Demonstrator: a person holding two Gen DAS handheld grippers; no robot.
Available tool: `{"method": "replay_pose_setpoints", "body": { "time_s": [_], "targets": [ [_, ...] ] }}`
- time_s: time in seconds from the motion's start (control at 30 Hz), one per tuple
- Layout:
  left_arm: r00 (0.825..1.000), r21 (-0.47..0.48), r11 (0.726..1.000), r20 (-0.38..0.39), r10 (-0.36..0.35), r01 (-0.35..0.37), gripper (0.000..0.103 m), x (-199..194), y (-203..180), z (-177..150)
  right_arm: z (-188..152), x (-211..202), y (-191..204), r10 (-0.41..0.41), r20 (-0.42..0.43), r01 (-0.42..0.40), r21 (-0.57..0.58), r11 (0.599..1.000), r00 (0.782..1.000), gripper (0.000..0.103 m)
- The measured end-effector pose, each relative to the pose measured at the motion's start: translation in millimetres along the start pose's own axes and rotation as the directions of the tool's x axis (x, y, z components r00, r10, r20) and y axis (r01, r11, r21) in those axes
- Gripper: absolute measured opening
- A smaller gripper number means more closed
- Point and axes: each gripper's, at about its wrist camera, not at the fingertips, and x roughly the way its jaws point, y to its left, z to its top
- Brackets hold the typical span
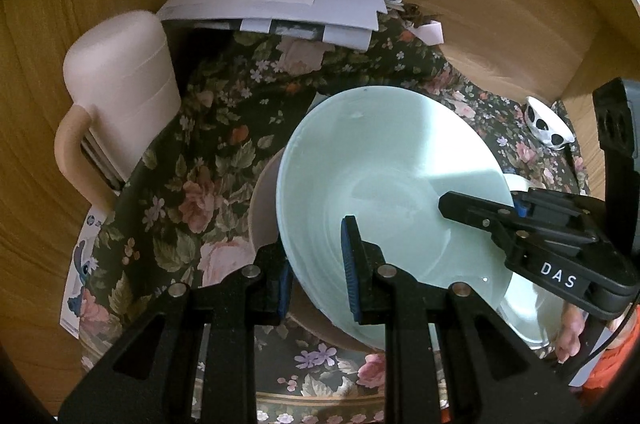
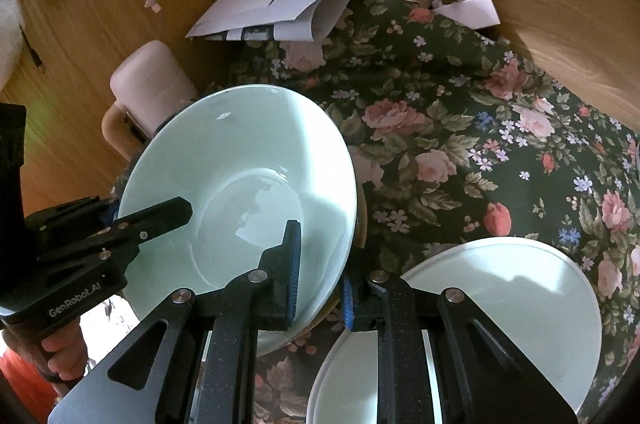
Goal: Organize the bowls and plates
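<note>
Two claws share one pale green bowl (image 1: 384,184): the left claw (image 1: 320,276) pinches its near rim on one side, the right claw (image 2: 320,288) pinches the opposite rim, both narrow and clamped on the wall. It hangs tilted just above a beige dish (image 1: 260,224) on the flowered worktop (image 1: 208,128), with a white plate (image 2: 520,304) beside it. To set it down well, level the bowl first, lower both hands together, centre it over the dish, and release only once it sits.
</note>
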Motion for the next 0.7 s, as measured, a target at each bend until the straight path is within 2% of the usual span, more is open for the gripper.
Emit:
{"method": "replay_pose_setpoints", "body": {
  "time_s": [0.47,0.7],
  "targets": [
    [0.999,0.015,0.999,0.006,0.039,-0.039,0.022,6.0,-2.0,-2.1,1.3,-9.0,2.5,-0.024,0.024,0.024,-0.016,1.0,0.999,0.019],
    [0.997,0.019,0.997,0.018,0.07,-0.07,0.022,9.2,-0.9,2.6,0.7,-11.7,-5.1,0.012,0.033,-0.013,0.021,1.0,0.999,0.019]
  ]
}}
